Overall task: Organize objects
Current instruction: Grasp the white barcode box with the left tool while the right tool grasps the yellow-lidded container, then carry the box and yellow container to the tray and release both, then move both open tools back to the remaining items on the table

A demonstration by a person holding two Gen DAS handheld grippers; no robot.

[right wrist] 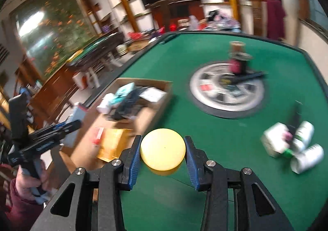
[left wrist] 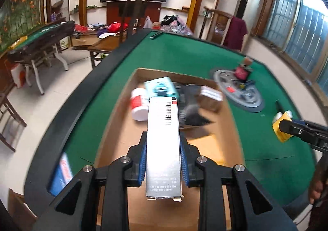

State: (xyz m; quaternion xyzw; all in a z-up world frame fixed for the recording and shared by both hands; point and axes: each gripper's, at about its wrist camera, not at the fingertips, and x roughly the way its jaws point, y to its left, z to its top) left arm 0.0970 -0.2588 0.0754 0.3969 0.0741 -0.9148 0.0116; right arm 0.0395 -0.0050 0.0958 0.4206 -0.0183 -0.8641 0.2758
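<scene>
My left gripper [left wrist: 163, 140] is shut on a long silver box [left wrist: 163, 145] with a barcode, held above the open cardboard box [left wrist: 114, 128] on the green table. In the cardboard box lie a red-and-white jar [left wrist: 139, 106], a teal carton [left wrist: 161, 87], dark items and a yellow-brown packet [left wrist: 207, 147]. My right gripper [right wrist: 163, 138] is shut on a round yellow container [right wrist: 163, 152], over the green felt just right of the cardboard box [right wrist: 157, 112]. The right gripper also shows in the left wrist view [left wrist: 287, 128], and the left gripper in the right wrist view [right wrist: 51, 136].
A grey round tray [right wrist: 196, 85] with small items stands at the back right of the table [right wrist: 225, 159]. White bottles and a white carton [right wrist: 293, 145] lie at the right. A blue-and-red box [left wrist: 61, 171] sits at the table's left rim. Chairs and tables stand beyond.
</scene>
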